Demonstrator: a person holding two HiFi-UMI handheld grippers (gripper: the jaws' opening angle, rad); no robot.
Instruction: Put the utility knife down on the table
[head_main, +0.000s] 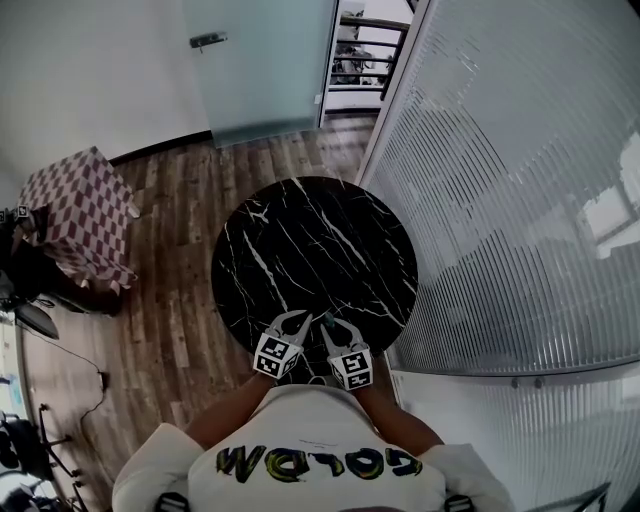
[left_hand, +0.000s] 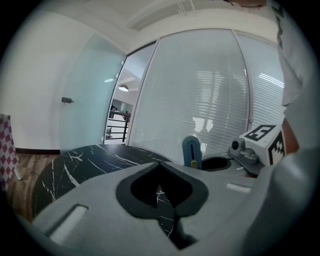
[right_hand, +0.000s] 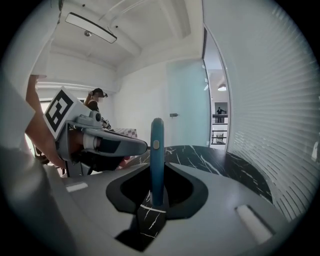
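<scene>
Standing upright mid-frame, the knife was clamped by the right gripper; the left gripper was closed, empty.

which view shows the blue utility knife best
The right gripper view: the blue utility knife stands upright, clamped in the right gripper. The left gripper view catches its end; the head view only a sliver.

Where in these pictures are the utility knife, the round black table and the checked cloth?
utility knife (right_hand: 157, 150): right gripper view, middle of its blue handle.
round black table (head_main: 330, 240): head view, bare middle of its top.
checked cloth (head_main: 80, 212): head view, on its upper face.
</scene>
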